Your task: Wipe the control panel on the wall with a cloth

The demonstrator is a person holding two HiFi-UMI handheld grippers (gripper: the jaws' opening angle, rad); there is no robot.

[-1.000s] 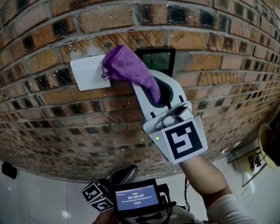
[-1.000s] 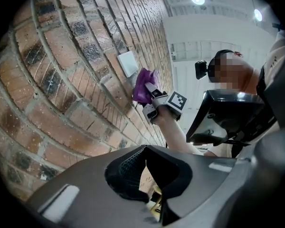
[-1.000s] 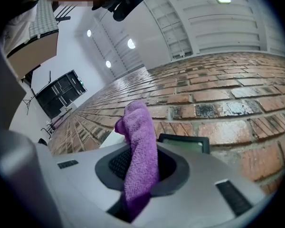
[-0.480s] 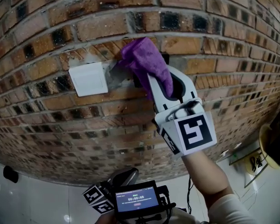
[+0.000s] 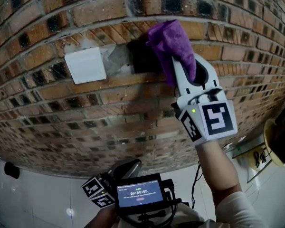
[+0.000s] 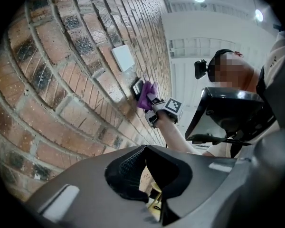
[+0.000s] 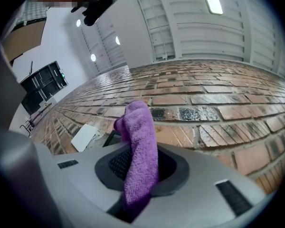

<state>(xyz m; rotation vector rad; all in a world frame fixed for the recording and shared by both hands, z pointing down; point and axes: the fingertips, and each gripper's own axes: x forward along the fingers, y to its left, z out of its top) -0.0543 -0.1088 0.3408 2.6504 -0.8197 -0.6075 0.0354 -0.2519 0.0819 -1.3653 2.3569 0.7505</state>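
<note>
At the control panel's (image 5: 141, 57) right edge, the purple cloth (image 5: 173, 44) stands clamped between the right gripper's (image 7: 142, 167) jaws, while the left gripper's (image 6: 147, 175) jaws are closed and empty.

White right tongs (image 5: 182, 61), black-white marker cube (image 5: 213, 120), pale sleeve (image 5: 233, 212)
</note>
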